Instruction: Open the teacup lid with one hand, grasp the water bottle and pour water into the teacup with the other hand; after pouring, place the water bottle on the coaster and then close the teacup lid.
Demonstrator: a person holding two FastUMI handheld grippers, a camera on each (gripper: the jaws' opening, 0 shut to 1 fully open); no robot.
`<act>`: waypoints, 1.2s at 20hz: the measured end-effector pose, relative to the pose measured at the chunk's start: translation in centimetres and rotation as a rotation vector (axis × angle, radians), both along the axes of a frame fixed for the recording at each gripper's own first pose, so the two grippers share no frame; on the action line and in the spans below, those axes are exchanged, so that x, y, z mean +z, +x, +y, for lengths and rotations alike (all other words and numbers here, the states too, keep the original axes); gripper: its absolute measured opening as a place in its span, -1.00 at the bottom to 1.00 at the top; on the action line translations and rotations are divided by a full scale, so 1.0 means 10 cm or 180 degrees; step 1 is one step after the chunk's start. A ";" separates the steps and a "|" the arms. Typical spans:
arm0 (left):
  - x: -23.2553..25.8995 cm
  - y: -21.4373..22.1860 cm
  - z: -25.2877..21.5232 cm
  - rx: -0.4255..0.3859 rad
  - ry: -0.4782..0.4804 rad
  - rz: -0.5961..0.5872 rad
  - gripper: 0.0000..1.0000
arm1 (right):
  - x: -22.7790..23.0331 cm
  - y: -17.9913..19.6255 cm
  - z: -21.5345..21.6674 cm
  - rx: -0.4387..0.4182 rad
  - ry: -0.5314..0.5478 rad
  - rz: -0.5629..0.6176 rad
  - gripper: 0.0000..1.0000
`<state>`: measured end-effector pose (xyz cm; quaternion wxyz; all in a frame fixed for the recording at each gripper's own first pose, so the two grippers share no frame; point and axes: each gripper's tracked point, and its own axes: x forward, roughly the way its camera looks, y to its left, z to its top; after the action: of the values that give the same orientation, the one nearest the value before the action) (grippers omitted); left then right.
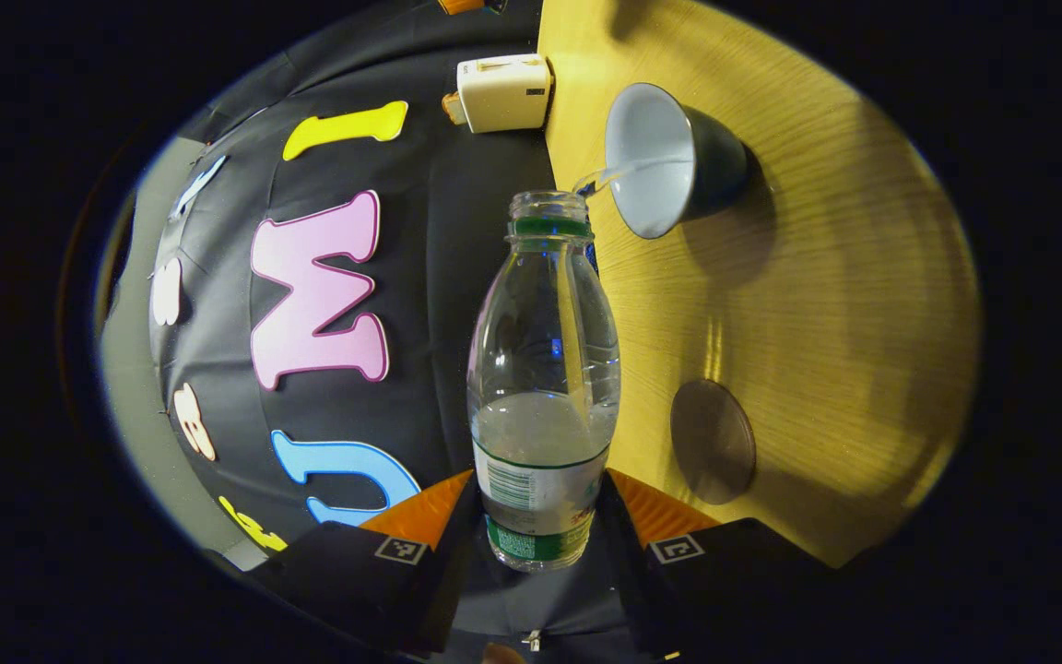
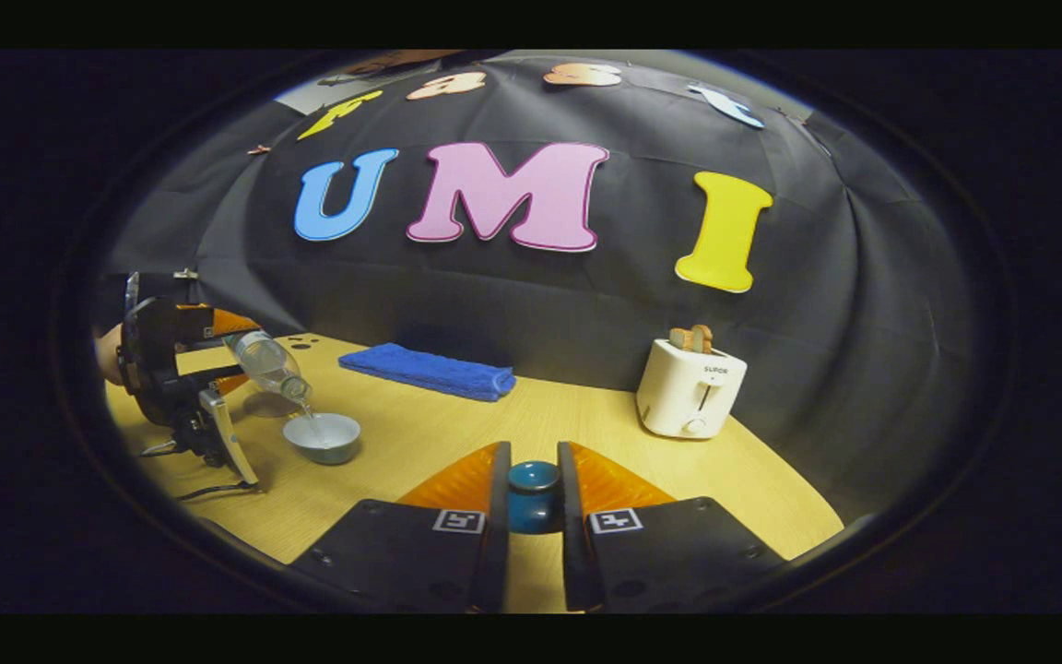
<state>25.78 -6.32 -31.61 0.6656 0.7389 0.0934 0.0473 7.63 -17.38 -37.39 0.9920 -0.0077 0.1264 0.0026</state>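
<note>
My left gripper (image 1: pixel 538 503) is shut on a clear water bottle (image 1: pixel 542 369), tilted so a thin stream runs from its open mouth into the teacup (image 1: pixel 655 161). The cup is dark outside and pale inside and stands on the wooden table. A round brown coaster (image 1: pixel 713 441) lies on the table near the bottle's base. In the right gripper view the same bottle (image 2: pixel 265 363) leans over the teacup (image 2: pixel 322 437) at far left, held by the left gripper (image 2: pixel 182 387). My right gripper (image 2: pixel 533 498) is shut on the knob of the blue teacup lid (image 2: pixel 533 484), held above the table.
A white toaster (image 2: pixel 690 398) with bread in it stands at the back right of the table (image 2: pixel 457 443); the toaster (image 1: pixel 503 92) also appears in the left gripper view. A folded blue cloth (image 2: pixel 430 371) lies along the back edge. A hand holds the left gripper.
</note>
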 end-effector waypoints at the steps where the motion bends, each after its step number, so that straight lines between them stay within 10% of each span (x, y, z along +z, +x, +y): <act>1: 0.02 0.00 0.01 -0.0015 0.0013 -0.0021 0.45 | 0.00 0.01 -0.01 -0.0006 0.0004 -0.0004 -0.37; 24: 0.46 0.15 -0.04 -0.0593 0.0859 -0.0356 0.44 | 0.06 -0.02 -0.02 -0.0039 -0.0050 -0.0091 -0.47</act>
<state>27.27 -6.74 -27.03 0.5660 0.8233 -0.0199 0.0386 7.40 -17.62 -36.75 0.9936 -0.0148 0.1122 -0.0046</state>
